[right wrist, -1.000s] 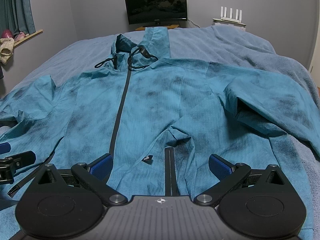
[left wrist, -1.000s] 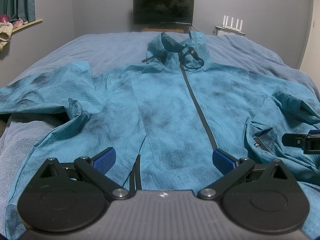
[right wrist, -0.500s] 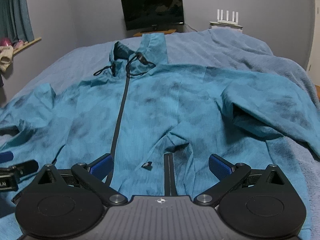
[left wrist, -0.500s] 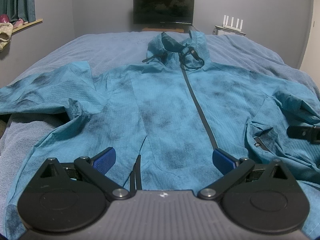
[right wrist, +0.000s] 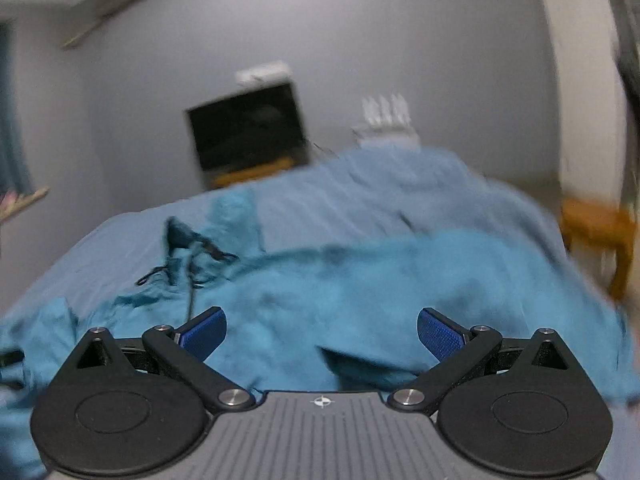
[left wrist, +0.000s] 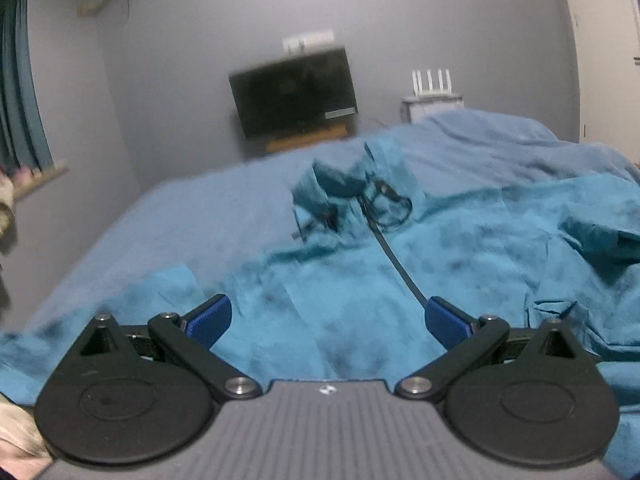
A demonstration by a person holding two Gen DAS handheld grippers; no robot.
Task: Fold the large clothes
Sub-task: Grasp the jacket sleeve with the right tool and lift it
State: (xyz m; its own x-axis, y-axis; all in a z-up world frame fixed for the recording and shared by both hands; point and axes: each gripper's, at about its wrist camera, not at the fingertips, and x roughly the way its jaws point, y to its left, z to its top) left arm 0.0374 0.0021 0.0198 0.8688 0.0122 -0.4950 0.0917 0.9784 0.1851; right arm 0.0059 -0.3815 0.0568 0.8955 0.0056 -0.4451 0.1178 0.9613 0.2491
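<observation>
A large teal jacket (left wrist: 344,280) with a dark front zip and black drawcords lies spread face up on the bed, collar toward the far wall. My left gripper (left wrist: 328,320) is open low over the jacket's lower front, nothing between its blue pads. In the right wrist view the jacket (right wrist: 360,292) fills the near bed, its right sleeve bunched toward the edge. My right gripper (right wrist: 320,332) is open above the cloth, holding nothing. Both views are motion-blurred.
The bed (left wrist: 208,216) has a blue-grey cover (right wrist: 360,196). A dark monitor (left wrist: 294,96) on a wooden stand sits at the far wall, beside a white router (left wrist: 434,84). A wooden stool (right wrist: 600,232) stands right of the bed; a curtain (left wrist: 20,92) hangs left.
Both grippers have dropped lower and tilted up, so the views now show more wall and less jacket. The right gripper has swung toward the right side. Both stay open.
</observation>
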